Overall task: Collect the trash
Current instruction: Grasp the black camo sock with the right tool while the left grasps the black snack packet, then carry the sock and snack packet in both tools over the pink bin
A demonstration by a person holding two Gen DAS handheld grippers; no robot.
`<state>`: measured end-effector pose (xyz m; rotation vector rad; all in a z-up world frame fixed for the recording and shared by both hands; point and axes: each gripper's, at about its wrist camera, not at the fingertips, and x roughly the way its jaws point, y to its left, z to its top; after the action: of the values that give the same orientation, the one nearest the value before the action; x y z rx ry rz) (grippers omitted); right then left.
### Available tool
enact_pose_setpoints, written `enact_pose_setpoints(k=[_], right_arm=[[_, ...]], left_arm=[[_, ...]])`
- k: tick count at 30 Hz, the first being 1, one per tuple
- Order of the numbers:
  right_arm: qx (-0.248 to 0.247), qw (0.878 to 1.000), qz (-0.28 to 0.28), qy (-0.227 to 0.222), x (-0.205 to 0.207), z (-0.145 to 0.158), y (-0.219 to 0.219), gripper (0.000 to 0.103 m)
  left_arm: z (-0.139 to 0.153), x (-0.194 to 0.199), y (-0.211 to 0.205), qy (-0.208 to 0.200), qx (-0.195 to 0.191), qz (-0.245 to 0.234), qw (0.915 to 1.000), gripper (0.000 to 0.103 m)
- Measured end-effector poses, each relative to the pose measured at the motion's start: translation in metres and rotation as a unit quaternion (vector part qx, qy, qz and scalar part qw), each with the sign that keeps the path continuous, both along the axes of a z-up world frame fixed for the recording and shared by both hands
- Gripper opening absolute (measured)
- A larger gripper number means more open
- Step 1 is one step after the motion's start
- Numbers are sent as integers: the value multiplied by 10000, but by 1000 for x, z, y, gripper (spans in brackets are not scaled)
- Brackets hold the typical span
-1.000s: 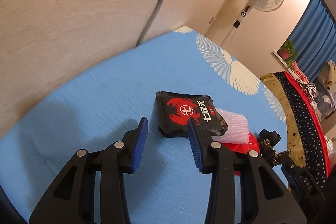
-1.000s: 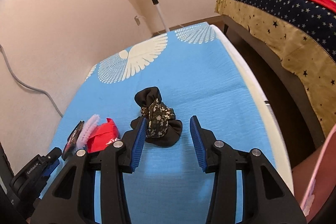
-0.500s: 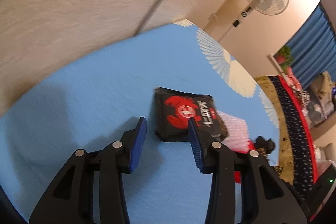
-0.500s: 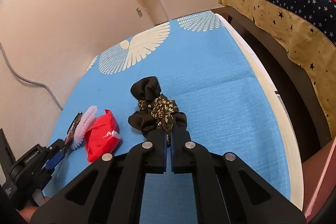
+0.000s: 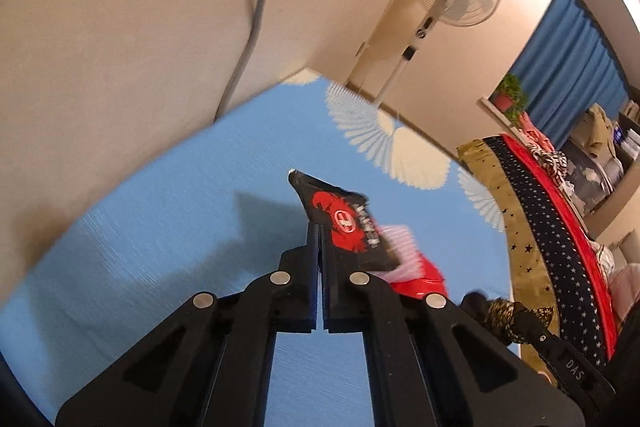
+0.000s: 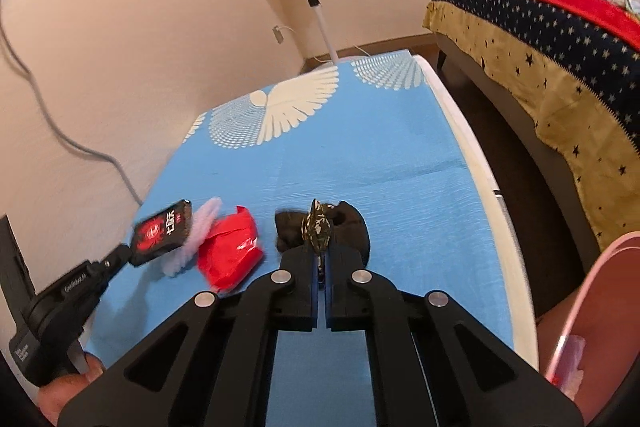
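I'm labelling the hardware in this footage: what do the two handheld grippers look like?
Both grippers, left and right, are matte black plastic with triangular cut-outs in the linkage arms and round silver pivot pins. The fingers carry blue pads on their inner faces. Seen from the right wrist, the left gripper's black handle bears small white lettering, too blurred to read. No cables or sleeves show.

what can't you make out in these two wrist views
- Right wrist view: the near part of the black patterned fabric bundle is hidden by the right hand-held gripper shut on it.
- Left wrist view: the red plastic bag and pink foam sheet are partly hidden by the black snack packet pinched in the left hand-held gripper.
- Both views: the packet's print is too blurred to read.
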<state>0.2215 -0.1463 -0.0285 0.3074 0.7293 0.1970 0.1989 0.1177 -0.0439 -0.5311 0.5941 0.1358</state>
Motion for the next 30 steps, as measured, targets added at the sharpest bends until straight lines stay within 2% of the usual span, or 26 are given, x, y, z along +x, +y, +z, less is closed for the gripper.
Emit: enact_pose_setpoints(k=[16, 30], right_arm=[[-232, 9988, -228, -359, -92, 53, -35, 2], [-401, 9962, -545, -549, -152, 74, -75, 2]], left_arm=[[63, -67, -45, -608, 716, -688, 9932, 0], [83, -112, -91, -752, 954, -1402, 9826, 0]])
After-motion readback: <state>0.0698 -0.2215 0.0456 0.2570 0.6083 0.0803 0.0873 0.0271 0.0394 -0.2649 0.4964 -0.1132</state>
